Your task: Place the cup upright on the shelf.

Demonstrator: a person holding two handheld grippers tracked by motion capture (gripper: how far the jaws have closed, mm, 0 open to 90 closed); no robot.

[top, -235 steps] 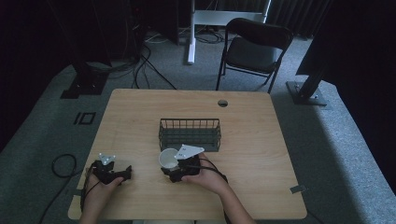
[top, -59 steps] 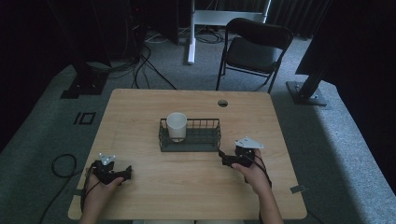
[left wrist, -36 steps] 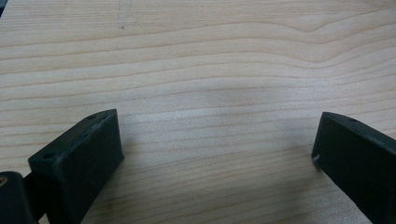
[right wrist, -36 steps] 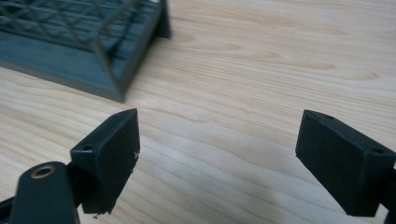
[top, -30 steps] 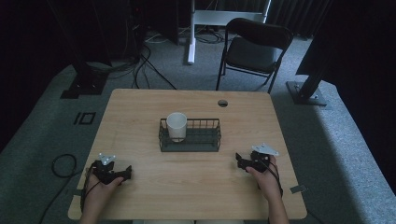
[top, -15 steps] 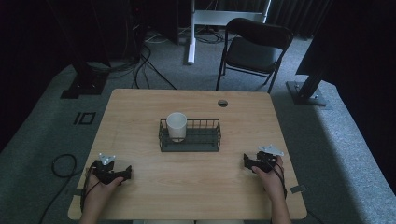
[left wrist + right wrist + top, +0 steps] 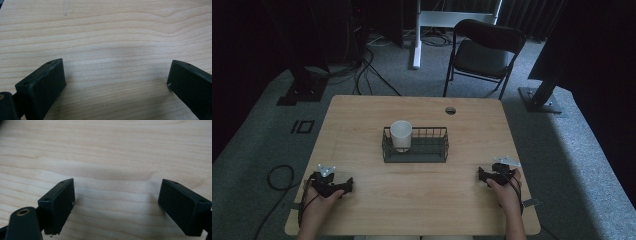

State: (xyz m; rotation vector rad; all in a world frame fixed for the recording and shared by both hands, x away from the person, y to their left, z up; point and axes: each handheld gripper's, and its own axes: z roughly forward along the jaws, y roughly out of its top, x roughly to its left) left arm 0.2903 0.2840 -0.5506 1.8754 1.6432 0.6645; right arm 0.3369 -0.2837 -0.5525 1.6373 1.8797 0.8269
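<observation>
High view, over the wooden table (image 7: 422, 200): a white cup (image 7: 401, 135) stands upright inside the left end of the black wire basket (image 7: 432, 150) at the table's centre, so I judge the placing done, with nothing left but to keep both tools parked. I have the left gripper (image 7: 348, 185) resting on the tabletop well short of the basket, toward the near left corner, and the right gripper (image 7: 482, 175) resting well short of it toward the near right edge; the cup sits well apart from both, up the table and between them. From the left gripper view I see its two black jaws spread wide over bare wood grain, pinching nothing; the right gripper view shows the same, jaws held apart with only tabletop between them. A black folding chair (image 7: 484, 52) stands on the grey floor beyond the basket's far side
</observation>
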